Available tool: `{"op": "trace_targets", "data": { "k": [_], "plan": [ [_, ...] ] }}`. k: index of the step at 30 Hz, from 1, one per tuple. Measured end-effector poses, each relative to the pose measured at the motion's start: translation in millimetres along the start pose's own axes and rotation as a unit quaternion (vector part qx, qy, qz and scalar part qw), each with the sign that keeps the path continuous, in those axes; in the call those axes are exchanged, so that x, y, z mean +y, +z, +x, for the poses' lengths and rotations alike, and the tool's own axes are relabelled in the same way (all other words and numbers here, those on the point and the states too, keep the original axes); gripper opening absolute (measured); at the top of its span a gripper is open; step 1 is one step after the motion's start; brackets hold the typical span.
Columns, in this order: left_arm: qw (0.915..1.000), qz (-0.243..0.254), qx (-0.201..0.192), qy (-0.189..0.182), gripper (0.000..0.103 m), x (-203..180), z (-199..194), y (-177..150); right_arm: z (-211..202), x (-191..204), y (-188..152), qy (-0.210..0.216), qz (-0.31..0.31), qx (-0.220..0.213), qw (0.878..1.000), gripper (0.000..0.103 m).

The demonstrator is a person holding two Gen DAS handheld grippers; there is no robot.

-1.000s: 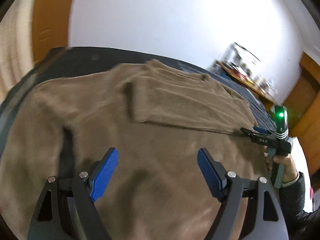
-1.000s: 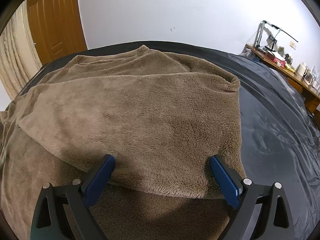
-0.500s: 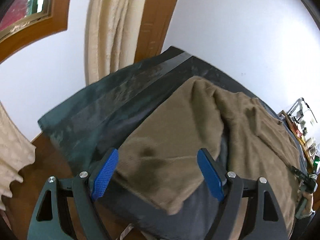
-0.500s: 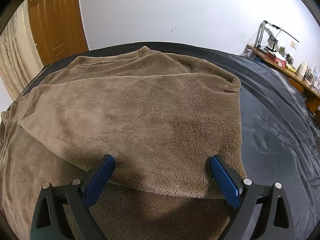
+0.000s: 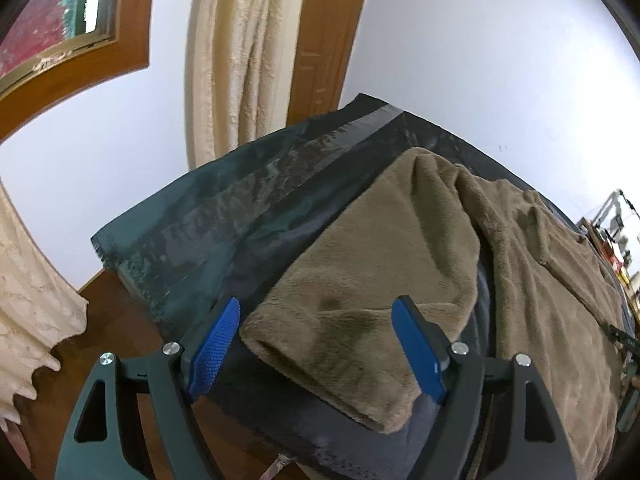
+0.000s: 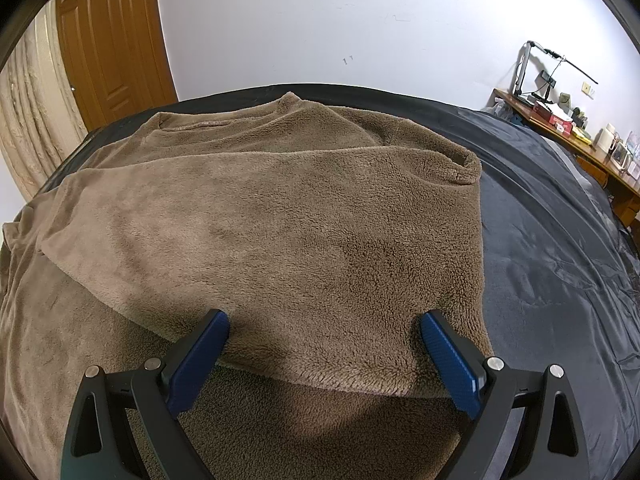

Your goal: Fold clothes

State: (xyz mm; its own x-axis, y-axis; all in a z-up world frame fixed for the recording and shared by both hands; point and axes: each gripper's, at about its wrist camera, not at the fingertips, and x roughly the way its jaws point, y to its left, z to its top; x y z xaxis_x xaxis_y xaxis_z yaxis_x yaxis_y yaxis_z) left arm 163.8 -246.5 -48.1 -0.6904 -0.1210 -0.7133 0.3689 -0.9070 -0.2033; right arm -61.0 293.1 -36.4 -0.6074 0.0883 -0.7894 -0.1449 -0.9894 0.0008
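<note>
A brown fleece sweater (image 6: 280,216) lies spread over the dark-covered bed (image 6: 560,240), one sleeve folded across its body; the other sleeve (image 5: 360,280) trails to the bed's near corner; the left tool (image 5: 316,344) gapes wide over that cuff, gripping nothing; the right tool (image 6: 324,356) likewise open and empty; soft, floppy, light stuff, best pinched at the cuff.

Both cameras ride close above the bed (image 6: 560,240), tilted downward. The left wrist view faces the bed's corner, curtain (image 5: 236,52) and door frame; the right wrist view faces the far wall and desk (image 6: 568,128). Both share the brown fleece garment (image 6: 280,220).
</note>
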Motion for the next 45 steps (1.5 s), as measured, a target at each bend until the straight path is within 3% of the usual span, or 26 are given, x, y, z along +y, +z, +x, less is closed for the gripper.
{"op": "trace_targets", "data": {
  "k": [8,12,19,29,31,39,45],
  "plan": [
    [0.9999,0.001,0.016,0.001,0.082,-5,7,-7,0,0,0,0.000,0.000,0.000,1.000,0.098],
    [0.9997,-0.008,0.021,0.010,0.058,-1,10,-9,-1,0,0,0.001,0.000,0.000,1.000,0.098],
    [0.9996,-0.011,0.015,0.019,0.052,-1,8,-9,-1,0,0,0.001,0.000,0.000,1.000,0.098],
    [0.9991,-0.041,0.002,0.013,0.024,-3,4,0,-1,0,0,0.001,0.001,-0.001,1.000,0.098],
    [0.9992,-0.033,-0.003,0.019,0.024,-7,1,3,-1,0,0,0.001,0.001,-0.001,1.000,0.098],
    [0.9931,0.027,-0.039,0.108,0.022,-36,-2,8,-1,-1,1,0.002,0.000,-0.001,1.000,0.098],
    [0.9905,0.047,-0.052,0.118,0.022,-45,-4,11,-2,0,1,0.002,0.001,-0.001,1.000,0.098]
  ]
}}
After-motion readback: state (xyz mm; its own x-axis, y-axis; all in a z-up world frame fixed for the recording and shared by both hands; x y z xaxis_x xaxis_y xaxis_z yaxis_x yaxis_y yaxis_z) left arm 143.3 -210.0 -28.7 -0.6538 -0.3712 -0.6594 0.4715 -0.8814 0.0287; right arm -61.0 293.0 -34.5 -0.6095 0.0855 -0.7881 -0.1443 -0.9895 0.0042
